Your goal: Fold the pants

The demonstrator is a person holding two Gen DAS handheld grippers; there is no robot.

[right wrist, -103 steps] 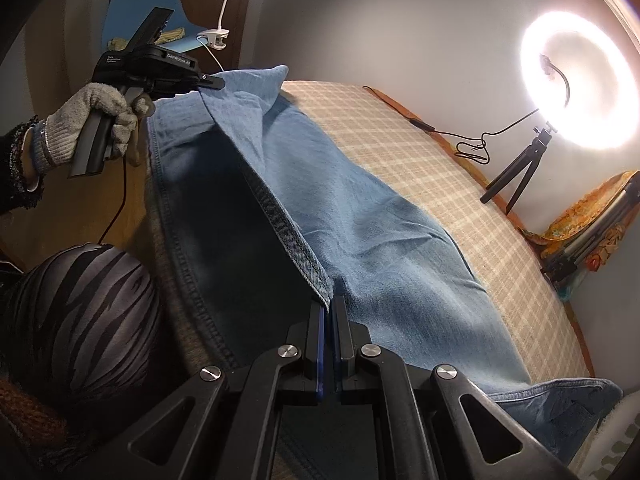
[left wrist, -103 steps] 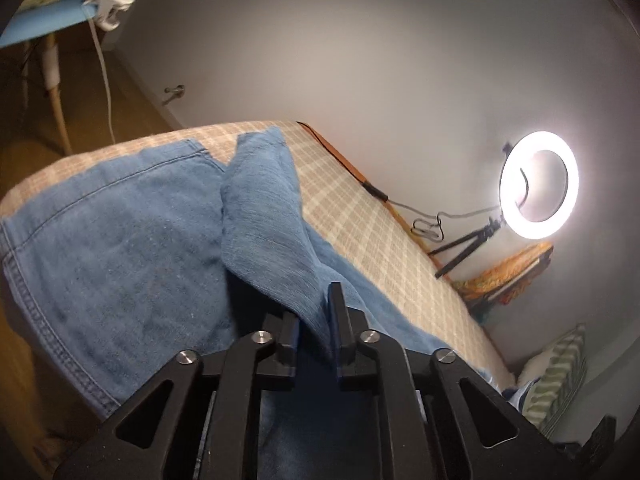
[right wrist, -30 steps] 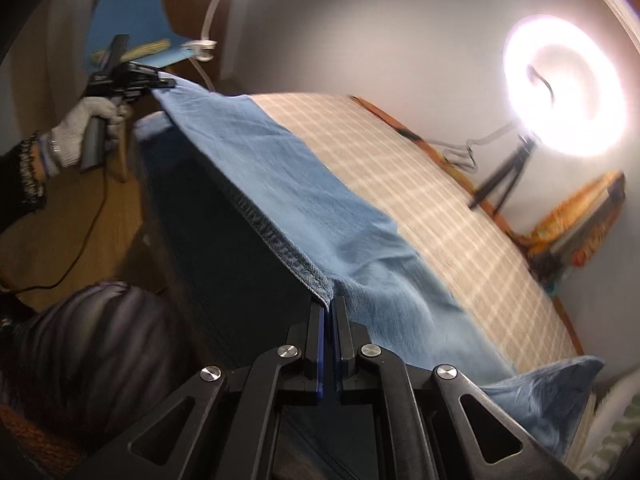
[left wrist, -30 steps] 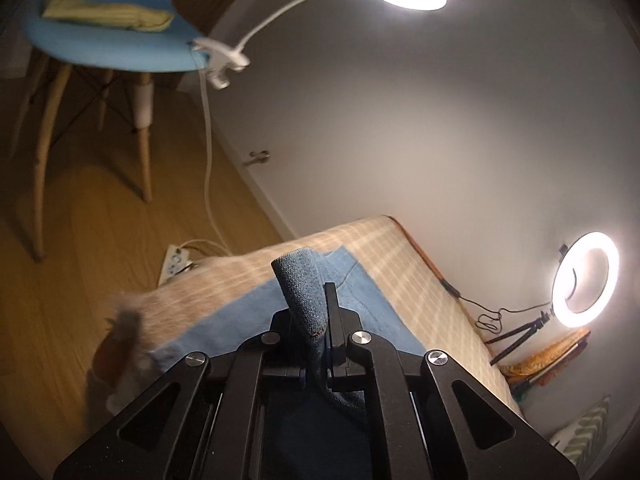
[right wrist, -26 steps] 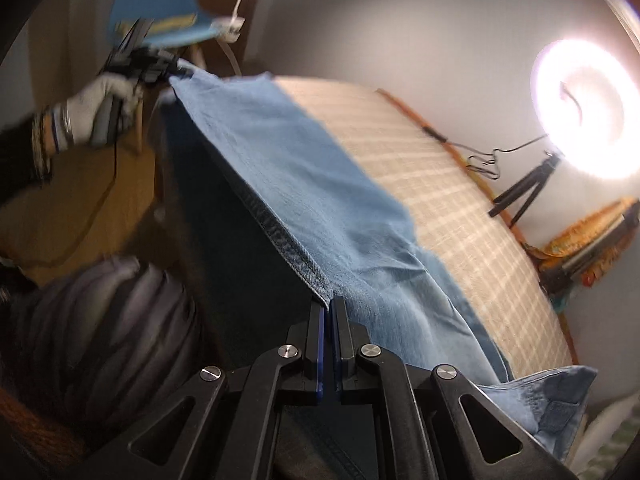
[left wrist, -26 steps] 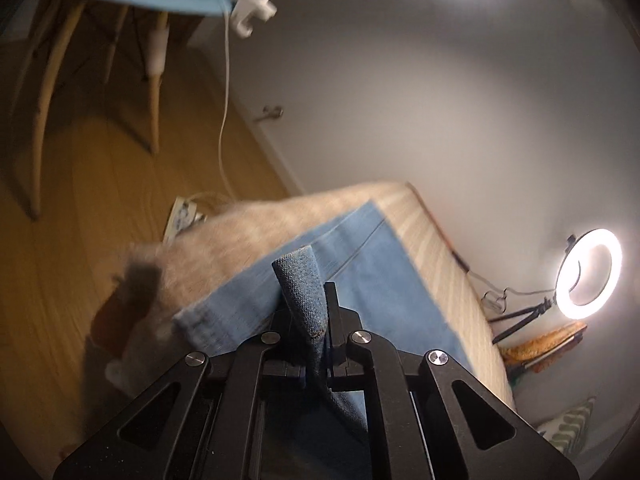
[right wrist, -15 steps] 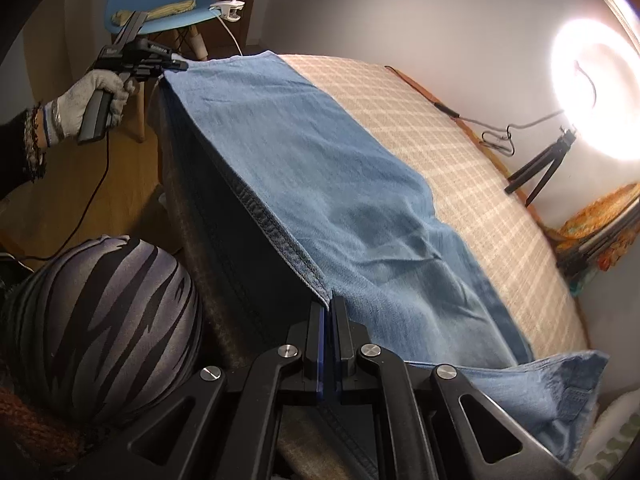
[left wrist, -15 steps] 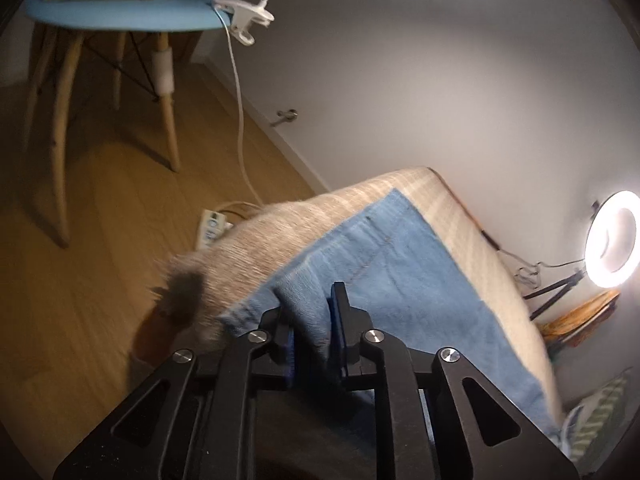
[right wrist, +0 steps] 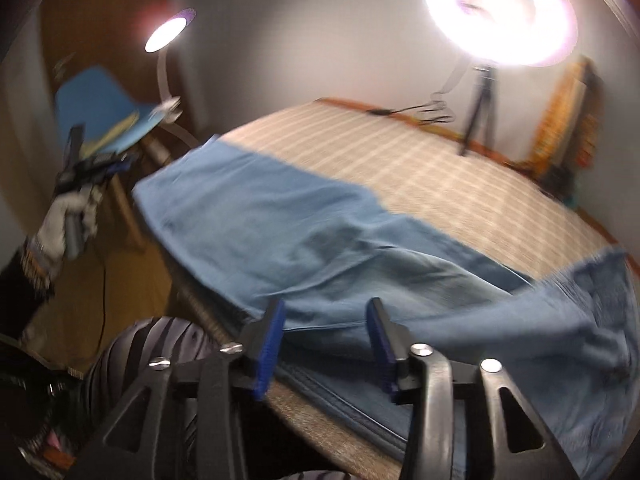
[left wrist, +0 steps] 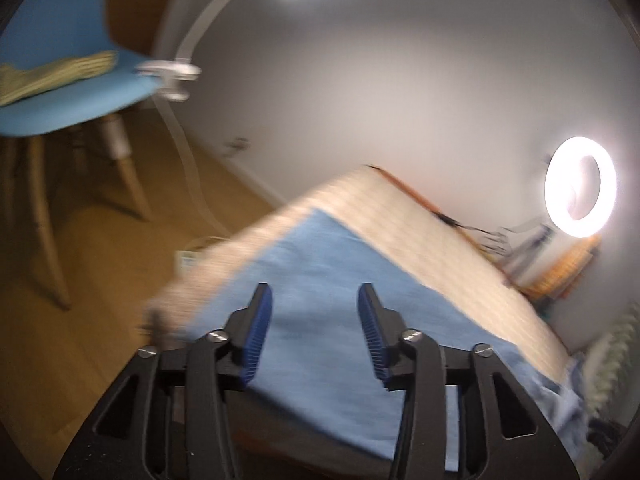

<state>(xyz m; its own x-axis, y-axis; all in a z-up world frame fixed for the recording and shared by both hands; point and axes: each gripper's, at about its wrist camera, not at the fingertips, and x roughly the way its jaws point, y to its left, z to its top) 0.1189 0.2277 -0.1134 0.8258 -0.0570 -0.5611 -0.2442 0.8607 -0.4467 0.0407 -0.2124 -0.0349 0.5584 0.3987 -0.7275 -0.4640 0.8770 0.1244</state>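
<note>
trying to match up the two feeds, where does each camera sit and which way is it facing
Left wrist: rides the left gripper, looking past its open fingers over the jeans toward the blue chair; no body shows.
Right wrist: rides the right gripper, jaws open, facing along the jeans; shows the gloved left hand and a striped knee.
Shared: jeans, checked bed, ring light, chair.

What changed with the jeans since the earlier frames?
Both let go: the left gripper and right gripper have just been opening, nothing between them. The jeans, earlier held up by an edge, now lie folded lengthwise on the bed. Ring light and chair unchanged.
</note>
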